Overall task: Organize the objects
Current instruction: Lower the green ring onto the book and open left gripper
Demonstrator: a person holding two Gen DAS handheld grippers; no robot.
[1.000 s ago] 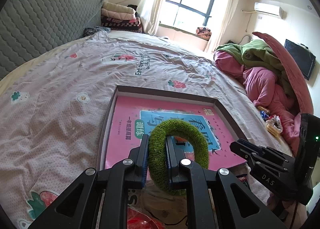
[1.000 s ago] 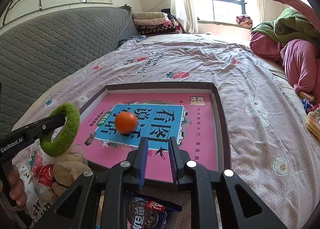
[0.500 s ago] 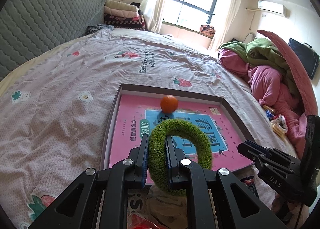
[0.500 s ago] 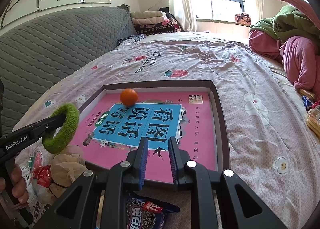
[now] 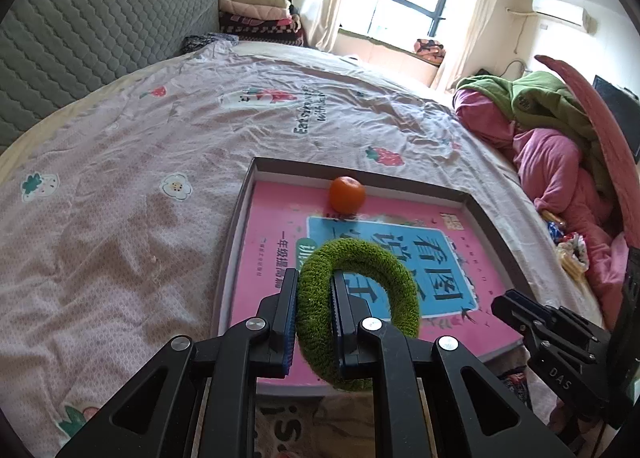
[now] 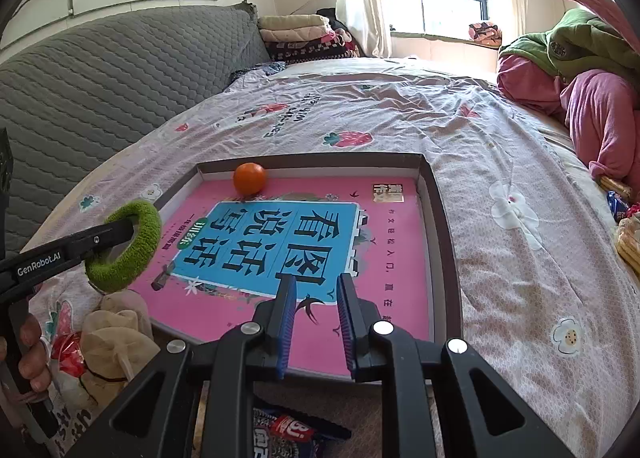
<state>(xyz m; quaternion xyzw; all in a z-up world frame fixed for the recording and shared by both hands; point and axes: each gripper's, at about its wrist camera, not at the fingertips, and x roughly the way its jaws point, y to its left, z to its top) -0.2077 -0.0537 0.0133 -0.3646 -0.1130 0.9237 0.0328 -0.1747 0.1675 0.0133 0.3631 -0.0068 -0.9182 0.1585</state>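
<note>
My left gripper (image 5: pixel 314 278) is shut on a fuzzy green ring (image 5: pixel 384 262) and holds it above the near left part of a shallow brown tray (image 5: pixel 476 204). The ring also shows in the right wrist view (image 6: pixel 136 246), held by the left gripper (image 6: pixel 120 234) beside the tray's left rim (image 6: pixel 434 186). A pink and blue book (image 6: pixel 304 242) lies flat in the tray. An orange (image 6: pixel 250 178) rests at the tray's far left corner; it also shows in the left wrist view (image 5: pixel 347 194). My right gripper (image 6: pixel 316 286) is open and empty over the tray's near edge.
The tray lies on a bed with a pale pink printed sheet (image 5: pixel 120 178). A snack packet (image 6: pixel 292 432) and a beige bag with red wrappers (image 6: pixel 112 342) lie at the near edge. Pink and green bedding (image 6: pixel 592 90) is piled at the right. A grey quilted headboard (image 6: pixel 100 70) stands left.
The orange has rolled from the middle of the book to the tray's far left corner. My left gripper has moved forward over the tray with the ring. The right gripper has barely moved.
</note>
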